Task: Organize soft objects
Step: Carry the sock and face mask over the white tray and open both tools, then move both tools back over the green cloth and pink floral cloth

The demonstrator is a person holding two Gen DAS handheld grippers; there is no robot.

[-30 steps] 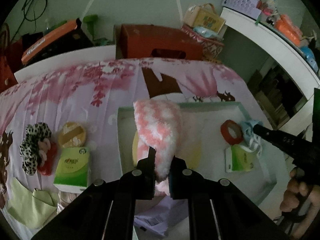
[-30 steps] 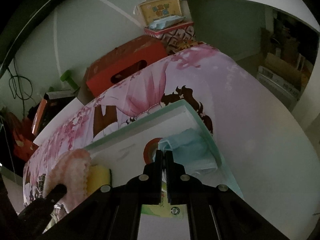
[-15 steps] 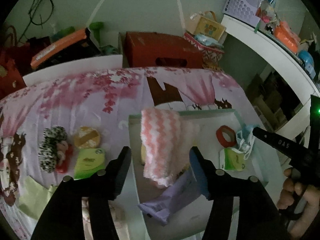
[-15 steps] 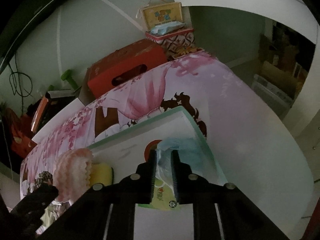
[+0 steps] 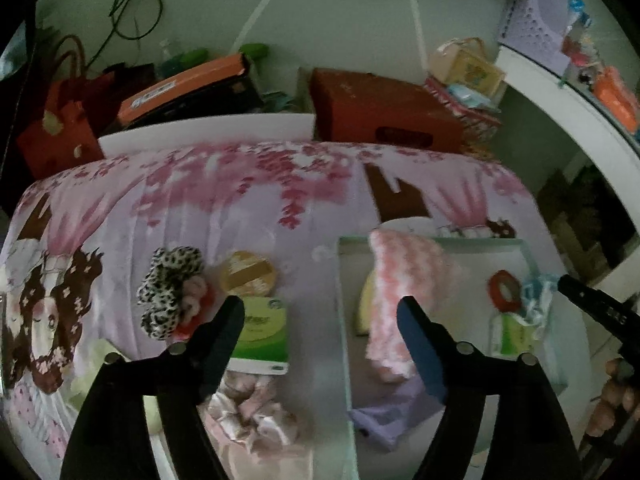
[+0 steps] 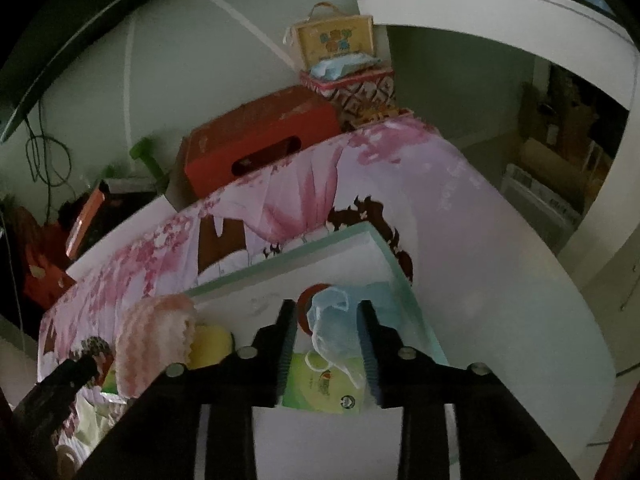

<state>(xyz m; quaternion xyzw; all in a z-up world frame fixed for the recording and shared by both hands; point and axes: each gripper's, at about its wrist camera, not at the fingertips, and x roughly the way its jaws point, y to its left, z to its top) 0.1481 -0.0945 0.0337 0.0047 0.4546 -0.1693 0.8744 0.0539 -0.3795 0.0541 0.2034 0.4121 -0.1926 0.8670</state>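
A white tray with a pale green rim (image 5: 436,242) (image 6: 304,256) lies on the pink flowered cloth. In it are a pink-and-white fuzzy cloth (image 5: 404,288) (image 6: 154,336) draped over a yellow sponge (image 6: 210,346), a lilac packet (image 5: 388,412), a red ring (image 5: 505,290), a blue face mask (image 6: 336,322) and a green tissue pack (image 6: 320,390). My left gripper (image 5: 320,316) is open and empty, above the tray's left edge. My right gripper (image 6: 326,322) is open around the mask, apart from it.
Left of the tray lie a leopard scrunchie (image 5: 168,288), a round tan puff (image 5: 248,274), another green tissue pack (image 5: 262,332), pink satin scrunchies (image 5: 252,416) and a pale green cloth (image 5: 100,364). Red boxes (image 5: 380,116) stand behind the table.
My left gripper let go of the fuzzy cloth, opened wide and drew back leftward. My right gripper opened, releasing the blue mask onto the tissue pack, and pulled back slightly.
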